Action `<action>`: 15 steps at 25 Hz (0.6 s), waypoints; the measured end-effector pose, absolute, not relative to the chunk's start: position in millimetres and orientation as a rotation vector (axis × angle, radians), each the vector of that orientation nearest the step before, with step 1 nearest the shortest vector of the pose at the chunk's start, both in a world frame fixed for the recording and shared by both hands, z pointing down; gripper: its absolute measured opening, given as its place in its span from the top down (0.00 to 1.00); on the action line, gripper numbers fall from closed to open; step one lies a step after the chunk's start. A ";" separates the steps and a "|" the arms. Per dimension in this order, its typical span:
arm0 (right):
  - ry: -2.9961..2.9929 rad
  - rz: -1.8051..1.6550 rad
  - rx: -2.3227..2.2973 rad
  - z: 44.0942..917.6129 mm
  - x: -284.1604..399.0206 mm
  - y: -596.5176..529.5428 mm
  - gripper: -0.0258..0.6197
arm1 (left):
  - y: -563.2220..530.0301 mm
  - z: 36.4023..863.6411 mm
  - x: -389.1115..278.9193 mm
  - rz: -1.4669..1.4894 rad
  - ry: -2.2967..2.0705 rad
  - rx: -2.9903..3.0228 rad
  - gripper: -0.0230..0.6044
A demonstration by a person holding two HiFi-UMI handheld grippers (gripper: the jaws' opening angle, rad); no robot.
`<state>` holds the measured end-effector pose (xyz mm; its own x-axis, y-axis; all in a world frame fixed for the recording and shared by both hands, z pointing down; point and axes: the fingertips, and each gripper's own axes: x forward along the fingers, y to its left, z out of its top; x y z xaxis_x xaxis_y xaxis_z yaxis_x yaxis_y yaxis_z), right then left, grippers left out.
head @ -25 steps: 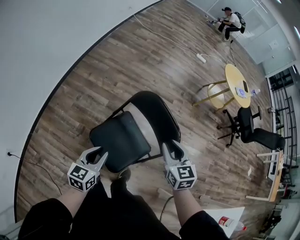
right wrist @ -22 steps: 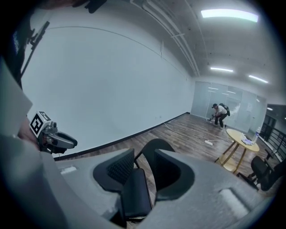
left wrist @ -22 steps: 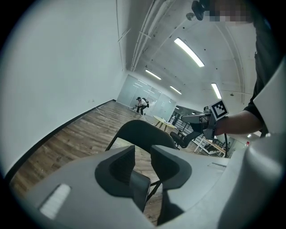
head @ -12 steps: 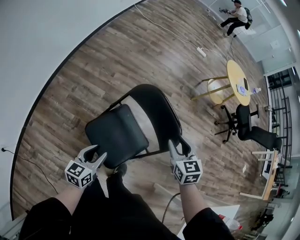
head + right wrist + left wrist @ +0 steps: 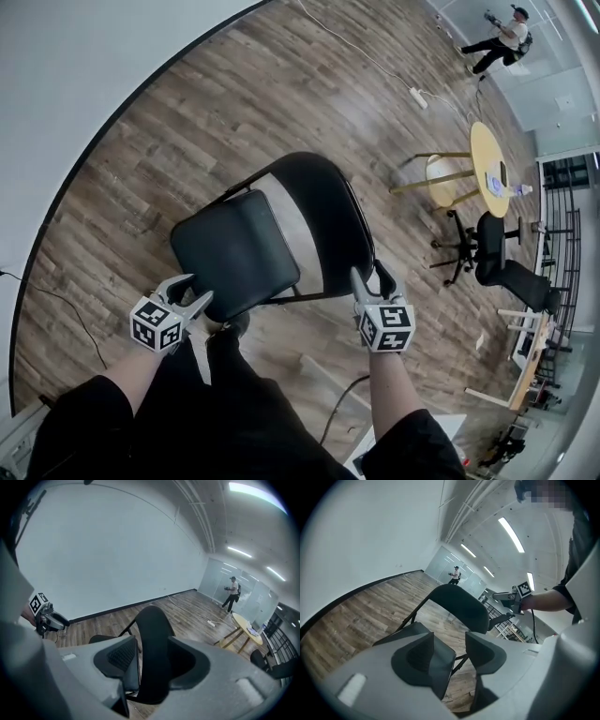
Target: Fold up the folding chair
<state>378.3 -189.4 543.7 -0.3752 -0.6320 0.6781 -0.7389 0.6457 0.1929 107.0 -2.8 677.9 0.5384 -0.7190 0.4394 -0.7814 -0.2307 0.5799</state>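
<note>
Ok, the step in hand looks like getting a hold on the chair (image 5: 277,251) before the fold. It stands fully open on the floor (image 5: 169,141) right in front of the person, seat (image 5: 232,258) to the left, backrest (image 5: 333,220) to the right.

To do it well, my read:
- The left tool (image 5: 194,289) should go deeper over the seat's near edge, not just the corner, so the padding doesn't slip out when the seat swings up.
- The right tool (image 5: 370,274) should close on the backrest's near side, on the frame tube if it can. It should only steady the backrest while the left does the lifting.
- Swing the seat toward the backrest in one arc, let the legs come together, and don't twist.
- Keep the shoe (image 5: 236,325) by the near legs clear of the closing frame, and keep tool tips away from where the frame parts meet, since that's a likely pinch spot.

Left tool: jaws about half apart and have just been opening. In the left gripper view the seat's near edge lies in the gap, but the pads aren't pressing on it as far as I see, so no grip.

Right tool: likewise partly open, jaws have just been opening. The backrest stands edge-on between them and fills most of the gap, but I see no clamp on it.

Neither tool holds anything.
</note>
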 end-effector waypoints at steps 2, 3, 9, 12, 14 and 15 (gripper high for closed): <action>-2.109 0.193 1.055 546.8 379.6 -193.9 0.63 | -4.0 690.5 102.4 0.058 -1.225 1.902 0.61; -2.105 0.195 1.051 548.8 379.9 -196.2 0.63 | -4.7 697.3 99.5 0.030 -1.232 1.857 0.61; -2.069 0.188 1.025 558.7 384.8 -208.2 0.63 | -3.0 733.9 95.9 -0.022 -1.234 1.722 0.56; -2.044 0.182 1.005 563.6 389.8 -213.3 0.62 | -1.2 750.3 99.5 -0.002 -1.218 1.704 0.55; -2.024 0.179 0.991 569.0 391.6 -216.8 0.62 | -1.2 761.4 97.2 0.000 -1.217 1.683 0.55; -2.014 0.179 0.984 571.6 391.9 -218.7 0.62 | -1.4 766.7 95.1 -0.003 -1.219 1.669 0.54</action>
